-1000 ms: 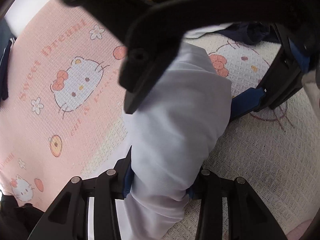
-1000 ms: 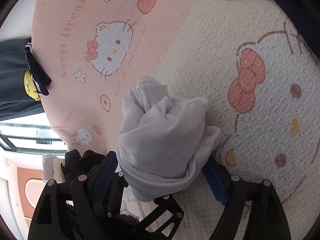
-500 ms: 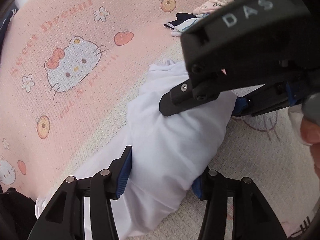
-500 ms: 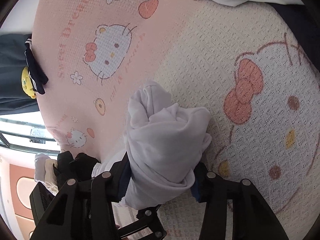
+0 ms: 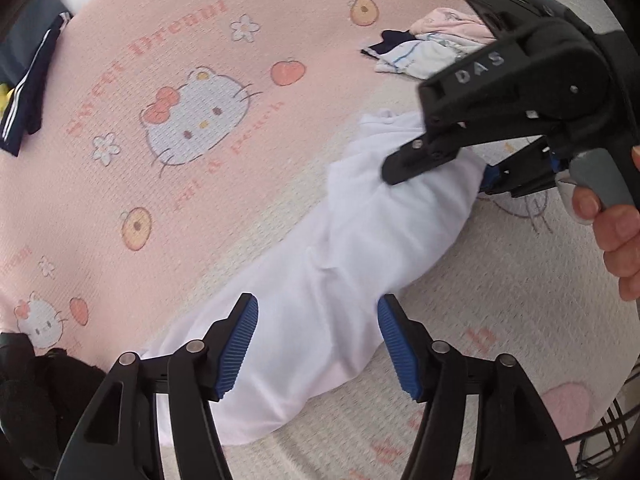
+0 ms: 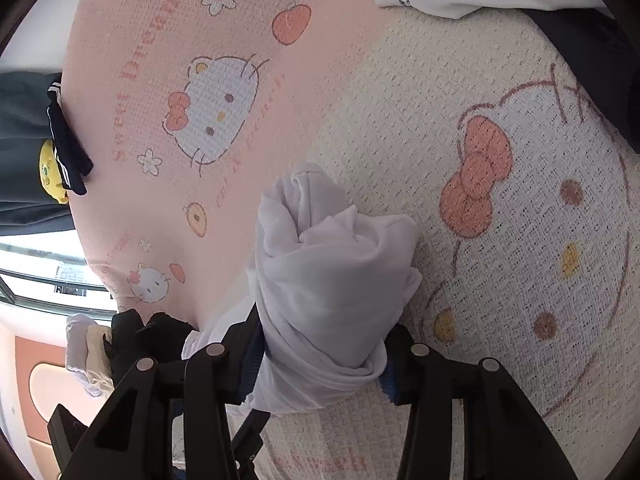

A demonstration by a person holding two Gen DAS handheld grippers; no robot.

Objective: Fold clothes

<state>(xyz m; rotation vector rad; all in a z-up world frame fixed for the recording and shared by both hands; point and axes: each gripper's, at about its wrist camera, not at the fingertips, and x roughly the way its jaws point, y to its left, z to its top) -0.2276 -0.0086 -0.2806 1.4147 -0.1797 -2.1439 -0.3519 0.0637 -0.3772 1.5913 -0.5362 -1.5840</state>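
A white garment (image 5: 360,248), rolled into a long bundle, lies on a pink and cream cartoon-cat blanket (image 5: 180,200). My left gripper (image 5: 318,344) hovers over the near end of the bundle. Its jaws are opening, with the cloth between the blue pads (image 5: 240,340) but not pressed by them. My right gripper (image 5: 440,176) is shut on the far end of the bundle, with a person's hand (image 5: 616,232) on its handle. In the right wrist view the white garment (image 6: 332,280) bulges up between the right gripper's (image 6: 324,360) closed jaws.
A small pile of pale and navy clothes (image 5: 424,52) lies at the far side of the blanket. A navy striped garment (image 5: 28,92) hangs at the left edge, black fabric (image 5: 32,392) sits at the near left, and a wire basket (image 5: 608,440) shows at the lower right.
My left gripper let go of the white bundle, opened and rose back from it. My right gripper closed on the other end of the bundle and stayed in place.
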